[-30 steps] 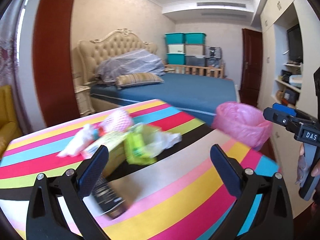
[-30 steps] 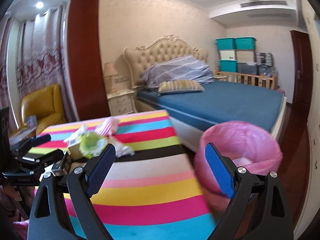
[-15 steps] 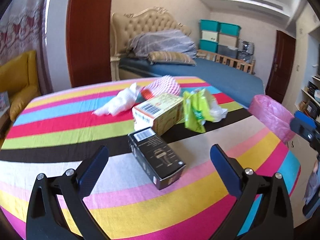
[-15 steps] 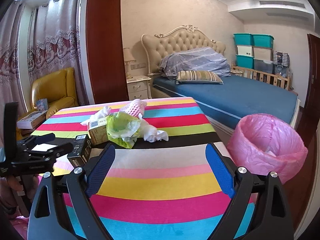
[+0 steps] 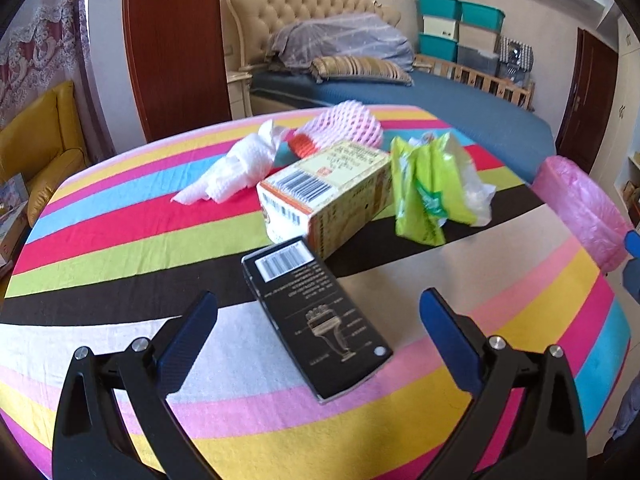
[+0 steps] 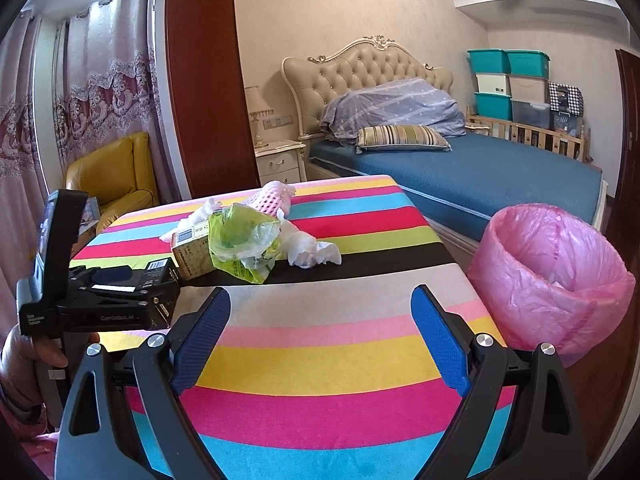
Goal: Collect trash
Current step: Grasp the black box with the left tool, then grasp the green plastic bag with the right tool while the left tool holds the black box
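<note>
A black box (image 5: 316,312) lies flat on the striped tablecloth (image 5: 120,240). My left gripper (image 5: 318,300) hovers over its near end; the jaws are closing with the box between them, and the pads stand clear of it. Behind it lie a yellow carton (image 5: 332,192), a green plastic bag (image 5: 428,188), a white tissue (image 5: 236,168) and a pink foam net (image 5: 344,128). The pink-lined bin (image 6: 548,276) stands off the table's right edge. My right gripper (image 6: 320,296) is open over bare cloth, holding nothing. The left gripper (image 6: 120,286) shows at that view's left edge.
Another crumpled tissue (image 6: 312,252) lies right of the bag. Beyond the table are a blue bed (image 6: 480,176), a nightstand (image 6: 280,160), a yellow armchair (image 6: 112,176) and stacked storage bins (image 6: 508,80). A hand (image 6: 24,360) grips the left tool.
The left view has tilted down and closed in on the black box, now large between the fingers, which have narrowed slightly. The right view has swung left, putting the bin right of its fingers.
</note>
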{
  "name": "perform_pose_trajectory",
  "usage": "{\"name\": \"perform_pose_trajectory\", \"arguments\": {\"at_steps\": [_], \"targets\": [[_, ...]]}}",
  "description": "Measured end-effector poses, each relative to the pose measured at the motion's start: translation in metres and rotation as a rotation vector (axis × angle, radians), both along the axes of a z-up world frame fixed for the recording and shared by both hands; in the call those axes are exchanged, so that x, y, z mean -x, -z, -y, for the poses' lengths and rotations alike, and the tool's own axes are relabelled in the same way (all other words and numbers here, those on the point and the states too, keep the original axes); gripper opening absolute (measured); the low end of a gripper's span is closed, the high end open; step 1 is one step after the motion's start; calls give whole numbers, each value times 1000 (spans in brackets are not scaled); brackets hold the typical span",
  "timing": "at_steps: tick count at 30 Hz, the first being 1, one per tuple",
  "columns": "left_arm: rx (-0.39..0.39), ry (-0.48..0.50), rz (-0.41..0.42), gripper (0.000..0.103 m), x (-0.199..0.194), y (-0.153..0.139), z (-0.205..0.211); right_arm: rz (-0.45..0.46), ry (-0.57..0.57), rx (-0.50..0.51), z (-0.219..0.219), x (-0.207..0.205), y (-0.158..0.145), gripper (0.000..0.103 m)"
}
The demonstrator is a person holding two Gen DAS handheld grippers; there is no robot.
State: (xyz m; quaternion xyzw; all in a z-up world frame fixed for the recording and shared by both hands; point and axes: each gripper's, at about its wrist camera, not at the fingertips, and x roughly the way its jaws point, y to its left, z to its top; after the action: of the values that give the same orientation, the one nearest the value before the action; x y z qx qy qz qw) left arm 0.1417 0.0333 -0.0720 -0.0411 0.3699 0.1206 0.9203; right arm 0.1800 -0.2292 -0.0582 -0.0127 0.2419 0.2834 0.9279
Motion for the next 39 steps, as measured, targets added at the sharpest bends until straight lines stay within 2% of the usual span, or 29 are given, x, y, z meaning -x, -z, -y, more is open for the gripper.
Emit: {"name": "perform_pose_trajectory", "arguments": {"at_steps": [2,4,5,6,8,10,17,25,33,39], "targets": [[-2,-2,-20,82,0,4,-4,-3,-7,10,-7,-2,0,86],[28,12,-39,63,2,9,-11,-6,-14,14,-13,-3,1,86],[45,16,-47,59,4,11,-15,-8,-21,18,-20,-4,1,86],[50,18,-51,51,7,13,-19,-10,-26,22,-24,-4,1,86],[64,30,-43,45,13,13,-24,-16,-40,33,-35,-5,3,86],[47,40,-18,38,21,9,-28,-24,-52,45,-46,-6,6,86],[6,53,74,38,44,-6,-32,-37,-51,80,-87,-14,12,86],[27,16,145,38,61,-15,-53,-39,-37,133,-126,-29,15,84],[5,10,205,38,76,-22,-61,2,-26,183,-157,-40,11,77],[29,-3,225,38,86,-23,-73,7,-35,227,-172,-45,14,65]]}}
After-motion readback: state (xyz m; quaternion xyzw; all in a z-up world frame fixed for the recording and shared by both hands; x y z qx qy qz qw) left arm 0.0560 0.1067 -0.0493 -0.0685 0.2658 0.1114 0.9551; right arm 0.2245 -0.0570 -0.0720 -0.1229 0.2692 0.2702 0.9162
